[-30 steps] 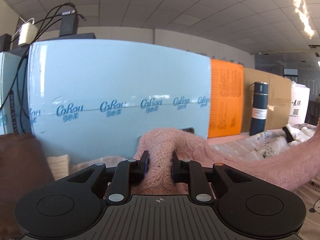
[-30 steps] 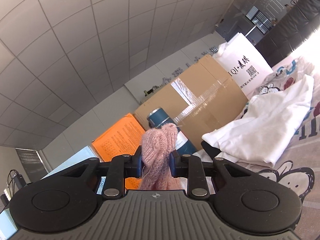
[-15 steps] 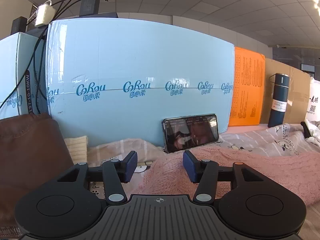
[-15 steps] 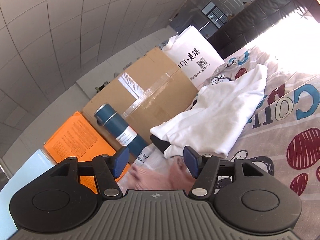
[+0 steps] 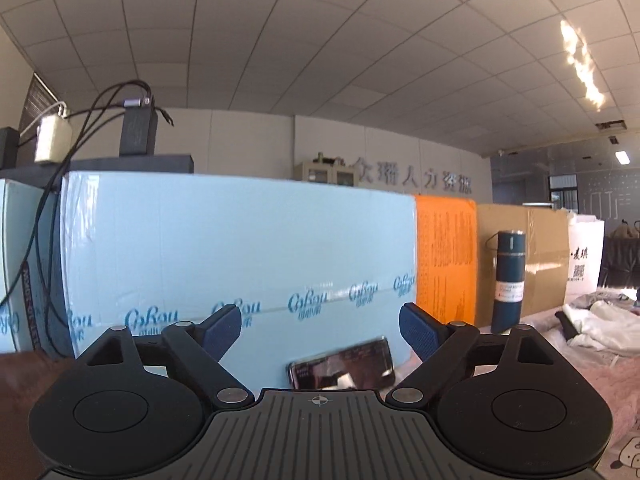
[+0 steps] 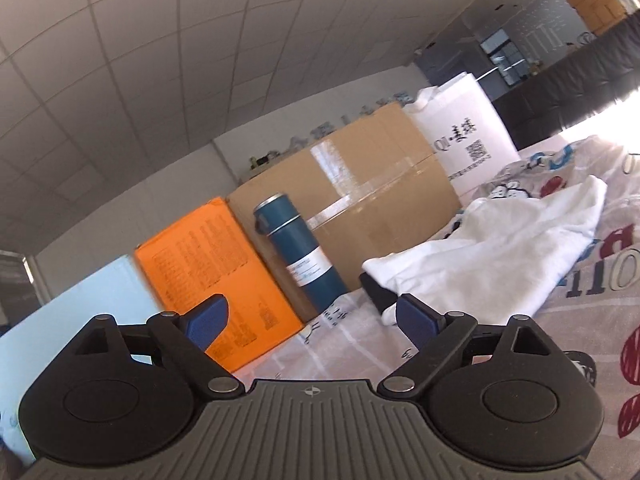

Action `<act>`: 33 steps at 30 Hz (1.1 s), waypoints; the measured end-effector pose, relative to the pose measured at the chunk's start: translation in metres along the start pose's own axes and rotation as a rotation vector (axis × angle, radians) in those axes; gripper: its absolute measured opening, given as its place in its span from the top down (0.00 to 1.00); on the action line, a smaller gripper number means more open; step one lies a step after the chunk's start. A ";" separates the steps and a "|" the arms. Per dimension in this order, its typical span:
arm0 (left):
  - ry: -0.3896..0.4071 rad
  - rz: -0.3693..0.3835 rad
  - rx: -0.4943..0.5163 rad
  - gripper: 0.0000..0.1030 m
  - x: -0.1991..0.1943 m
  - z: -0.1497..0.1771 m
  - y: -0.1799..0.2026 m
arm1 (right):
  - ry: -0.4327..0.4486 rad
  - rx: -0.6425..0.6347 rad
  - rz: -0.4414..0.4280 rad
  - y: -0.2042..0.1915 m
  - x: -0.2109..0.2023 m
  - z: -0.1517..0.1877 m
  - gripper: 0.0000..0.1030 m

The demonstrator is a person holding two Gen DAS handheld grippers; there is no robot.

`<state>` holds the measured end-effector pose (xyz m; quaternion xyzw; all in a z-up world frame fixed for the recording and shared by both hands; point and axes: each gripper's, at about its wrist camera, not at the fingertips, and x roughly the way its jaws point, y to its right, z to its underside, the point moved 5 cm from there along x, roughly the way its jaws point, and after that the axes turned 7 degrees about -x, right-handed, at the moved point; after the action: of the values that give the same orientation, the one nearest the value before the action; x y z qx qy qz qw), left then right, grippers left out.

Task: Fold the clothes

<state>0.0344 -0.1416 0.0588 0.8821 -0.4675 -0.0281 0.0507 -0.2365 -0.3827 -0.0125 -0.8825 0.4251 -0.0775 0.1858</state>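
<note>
Since the earlier frames both grippers have let go of the pink knit; we see left gripper (image 5: 320,330) and right gripper (image 6: 310,320) opening, empty. Pink knit (image 5: 618,380) lies low right of the left gripper; white garment (image 6: 500,248) ahead-right of the right.

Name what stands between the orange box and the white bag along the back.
In both wrist views, a taped cardboard box fills that stretch between the orange box and the white bag, with a dark blue flask upright before it.
</note>
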 end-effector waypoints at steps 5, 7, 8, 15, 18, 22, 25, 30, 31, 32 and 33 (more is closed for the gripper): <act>0.069 0.035 0.044 0.00 0.003 -0.015 0.001 | -0.124 -0.265 -0.220 -0.046 0.006 -0.005 0.00; 0.047 0.112 0.024 0.00 0.010 -0.015 0.004 | -0.166 -0.389 -0.245 -0.060 0.006 -0.005 0.00; 0.016 0.169 -0.010 0.00 0.017 -0.016 0.004 | -0.188 -0.423 -0.272 -0.065 0.005 -0.005 0.00; -0.179 0.301 -0.043 0.01 0.058 0.015 0.018 | -0.425 -0.544 -0.398 -0.078 0.021 0.012 0.00; -0.291 0.363 -0.052 0.09 0.064 0.037 0.014 | -0.516 -0.622 -0.354 -0.075 0.036 0.028 0.01; -0.415 0.376 0.026 0.16 0.070 0.064 0.012 | -0.592 -0.640 -0.341 -0.074 0.064 0.047 0.03; -0.477 0.413 0.085 0.16 0.069 0.079 0.014 | -0.643 -0.638 -0.323 -0.074 0.084 0.060 0.05; -0.503 0.468 0.217 0.32 0.060 0.098 0.029 | -0.708 -0.642 -0.297 -0.070 0.101 0.080 0.50; -0.499 0.476 0.247 0.42 0.058 0.100 0.032 | -0.696 -0.637 -0.304 -0.071 0.099 0.080 0.58; -0.494 0.483 0.273 0.50 0.056 0.101 0.035 | -0.683 -0.637 -0.312 -0.072 0.095 0.079 0.68; -0.480 0.484 0.296 0.66 0.054 0.101 0.036 | -0.667 -0.644 -0.314 -0.073 0.091 0.077 0.74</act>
<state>0.0248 -0.2125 -0.0372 0.7121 -0.6601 -0.1537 -0.1833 -0.1045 -0.3921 -0.0564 -0.9252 0.2067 0.3177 0.0155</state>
